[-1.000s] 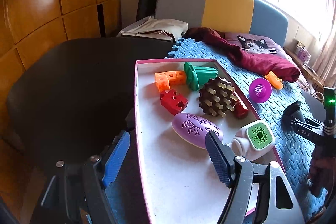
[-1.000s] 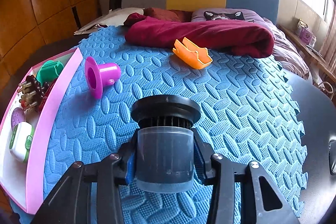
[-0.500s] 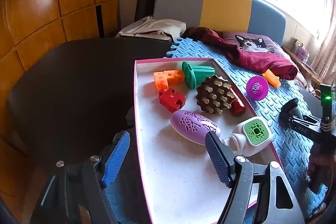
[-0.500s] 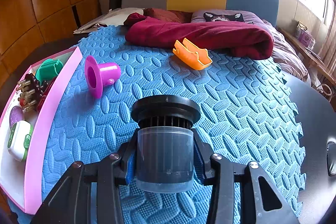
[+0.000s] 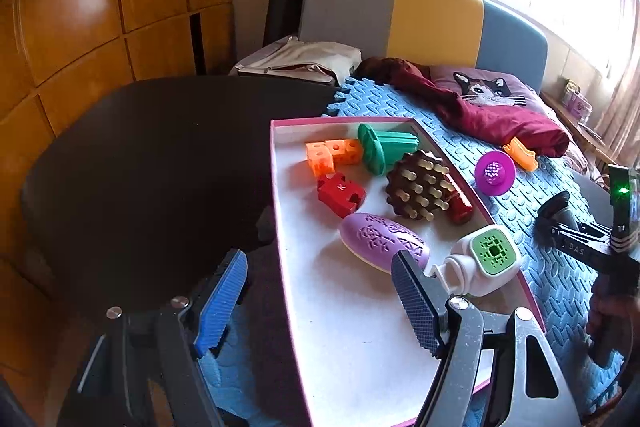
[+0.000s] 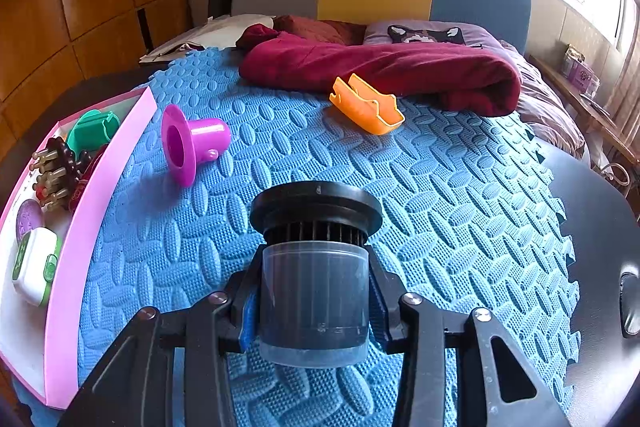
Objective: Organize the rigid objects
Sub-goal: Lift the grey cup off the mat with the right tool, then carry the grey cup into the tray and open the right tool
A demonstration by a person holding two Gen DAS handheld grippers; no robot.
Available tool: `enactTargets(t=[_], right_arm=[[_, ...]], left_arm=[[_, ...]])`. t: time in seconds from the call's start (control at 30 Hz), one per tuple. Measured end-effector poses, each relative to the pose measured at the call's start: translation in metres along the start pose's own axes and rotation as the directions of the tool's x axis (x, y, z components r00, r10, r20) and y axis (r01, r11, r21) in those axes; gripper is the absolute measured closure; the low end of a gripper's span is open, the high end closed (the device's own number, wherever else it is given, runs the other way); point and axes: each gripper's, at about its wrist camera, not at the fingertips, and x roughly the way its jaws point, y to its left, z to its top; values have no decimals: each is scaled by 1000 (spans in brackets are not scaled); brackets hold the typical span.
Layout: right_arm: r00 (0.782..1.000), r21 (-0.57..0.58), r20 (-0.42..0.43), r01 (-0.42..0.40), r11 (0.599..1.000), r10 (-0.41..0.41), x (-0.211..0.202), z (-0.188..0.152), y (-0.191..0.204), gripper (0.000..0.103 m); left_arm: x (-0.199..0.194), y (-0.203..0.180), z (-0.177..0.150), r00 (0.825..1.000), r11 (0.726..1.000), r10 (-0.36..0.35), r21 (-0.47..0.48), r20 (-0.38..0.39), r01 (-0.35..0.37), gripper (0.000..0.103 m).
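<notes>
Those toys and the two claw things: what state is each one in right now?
Left gripper: open, empty, over the tray's near edge.
Right gripper: shut on the black filter.
Black filter: held, flanged end pointing away.
Pink tray: holds several toys.
Magenta funnel: on its side on the blue mat, outside the tray.
Orange clip: on the mat, beside the red cloth.
</notes>
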Motion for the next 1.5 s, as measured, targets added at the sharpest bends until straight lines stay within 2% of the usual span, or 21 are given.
enactTargets(t=[0.4,0.53,0.73,0.93,1.03,1.2,1.3,1.5], right_arm=[[1000,-7,-5,4,1000,-4,0,1,0,60],[999,21,-35,6,1000,-5,-2,4,1,60],[995,77,-12,-93,993,94,-21,5,9,60],[981,36,50,-187,982,186,-51,6,37,60],[965,8,78,-250,968,249,-66,8,54,60],[919,-114,85,-374,920,384,-91,7,102,60],[882,-188,47,-453,872,468,-97,3,138,60],[825,-261,-77,-559,787,560,-83,-10,199,60]], left_arm=[[-5,19,-4,1000,1000,7,-28,0,-7,28],[-6,26,-6,1000,999,11,-39,1,-11,28],[-1,41,-10,999,997,30,-74,-17,-32,28],[1,47,-11,999,995,38,-89,-21,-39,28],[1,48,-11,999,995,40,-90,-18,-42,28],[2,51,-10,999,994,39,-98,-17,-41,28],[1,54,-10,999,993,43,-107,-17,-44,28],[1,61,-9,999,991,51,-121,-15,-53,28]])
